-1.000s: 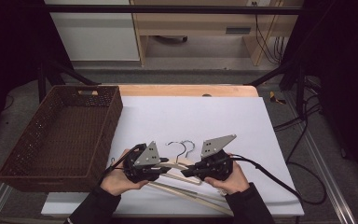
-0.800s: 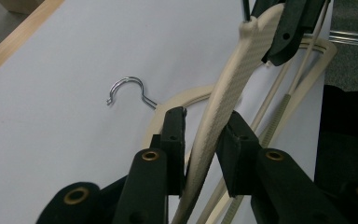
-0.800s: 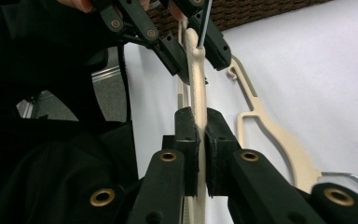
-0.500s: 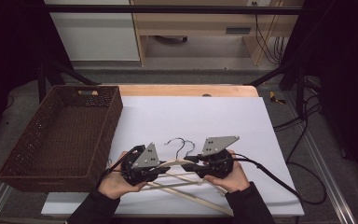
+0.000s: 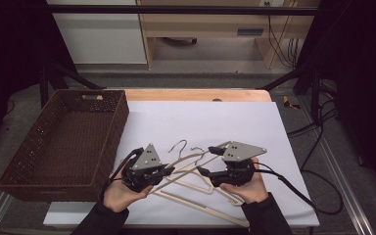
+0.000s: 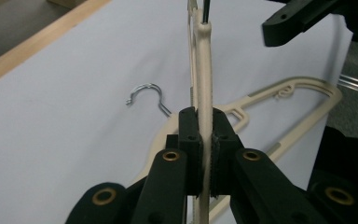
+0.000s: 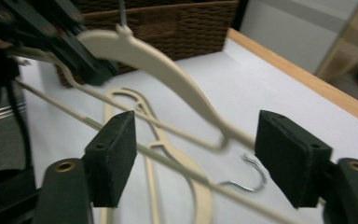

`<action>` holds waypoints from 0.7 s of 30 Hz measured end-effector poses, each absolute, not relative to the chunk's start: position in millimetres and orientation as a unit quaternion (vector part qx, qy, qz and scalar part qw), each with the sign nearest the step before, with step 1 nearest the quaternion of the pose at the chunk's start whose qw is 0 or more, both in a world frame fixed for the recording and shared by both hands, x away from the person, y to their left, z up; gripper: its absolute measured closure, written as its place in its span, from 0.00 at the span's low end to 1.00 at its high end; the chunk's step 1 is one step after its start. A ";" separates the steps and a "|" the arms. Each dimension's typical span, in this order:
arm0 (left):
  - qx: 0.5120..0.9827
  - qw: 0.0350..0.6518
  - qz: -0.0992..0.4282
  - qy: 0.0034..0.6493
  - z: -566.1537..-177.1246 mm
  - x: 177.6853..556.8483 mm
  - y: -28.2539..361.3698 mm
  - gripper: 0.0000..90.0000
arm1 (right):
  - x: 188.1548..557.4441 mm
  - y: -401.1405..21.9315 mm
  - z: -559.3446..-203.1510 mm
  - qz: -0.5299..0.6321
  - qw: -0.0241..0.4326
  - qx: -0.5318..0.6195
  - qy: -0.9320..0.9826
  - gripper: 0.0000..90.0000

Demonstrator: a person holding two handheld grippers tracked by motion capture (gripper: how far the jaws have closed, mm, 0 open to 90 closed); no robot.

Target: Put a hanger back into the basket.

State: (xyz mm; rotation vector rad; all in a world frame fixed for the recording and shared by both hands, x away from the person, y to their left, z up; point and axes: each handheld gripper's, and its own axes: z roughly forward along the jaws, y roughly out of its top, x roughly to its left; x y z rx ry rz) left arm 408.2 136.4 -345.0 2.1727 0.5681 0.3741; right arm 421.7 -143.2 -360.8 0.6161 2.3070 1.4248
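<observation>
Hangers lie near the table's front edge: left gripper (image 6: 204, 140) pinches the raised hanger (image 6: 204, 88) by one arm, above a second hanger (image 6: 279, 100); right gripper (image 7: 196, 163) gapes wide. Judgement: lift slowly so hooks don't snag before heading for the basket (image 5: 63, 142)

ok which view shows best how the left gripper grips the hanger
The left gripper view: its jaws close on the hanger edge-on, right up close. The high view shows the left gripper on it, small. The right gripper view shows that gripper dark and blurred at upper left.
</observation>
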 end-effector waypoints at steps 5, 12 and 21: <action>0.850 0.429 0.173 0.254 -331.4 411.6 148.5 0.95 | 422.2 -167.2 -363.9 0.501 0.197 0.285 0.793 0.21; 0.833 0.440 0.186 0.278 -299.0 421.6 175.2 0.95 | 420.5 -193.5 -374.5 0.506 0.207 0.349 0.761 0.15; 0.820 0.444 0.206 0.298 -264.7 433.9 223.9 0.95 | 415.1 -214.3 -381.6 0.498 0.238 0.386 0.740 0.09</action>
